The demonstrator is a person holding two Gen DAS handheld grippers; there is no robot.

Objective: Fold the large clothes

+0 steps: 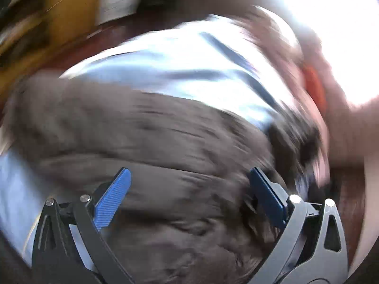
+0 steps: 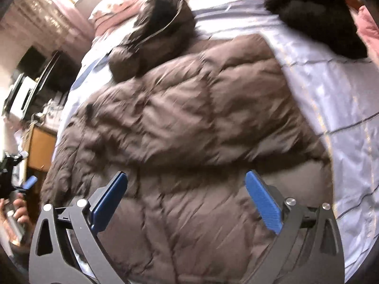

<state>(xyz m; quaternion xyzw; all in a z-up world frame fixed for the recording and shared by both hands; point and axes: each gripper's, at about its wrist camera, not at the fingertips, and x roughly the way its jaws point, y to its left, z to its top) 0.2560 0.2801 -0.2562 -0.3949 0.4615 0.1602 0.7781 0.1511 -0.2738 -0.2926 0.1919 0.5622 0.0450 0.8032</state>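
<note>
A large brown quilted puffer jacket (image 2: pixel 184 118) lies spread on a bed with a pale blue striped sheet (image 2: pixel 331 90). Its fur-trimmed hood (image 2: pixel 156 23) points to the far end. My right gripper (image 2: pixel 187 177) is open and empty, hovering above the jacket's lower part. My left gripper (image 1: pixel 189 175) is open and empty, above the jacket (image 1: pixel 142 142); that view is blurred by motion. The left gripper's blue tip (image 2: pixel 30 181) and the hand holding it show at the left edge of the right wrist view, beside the bed.
A black fluffy garment (image 2: pixel 312 16) lies at the bed's far right. Pink bedding and pillows (image 2: pixel 113 9) lie at the head. A wooden cabinet (image 2: pixel 40 146) and cluttered shelves stand left of the bed. A bright window (image 1: pixel 336 23) glares.
</note>
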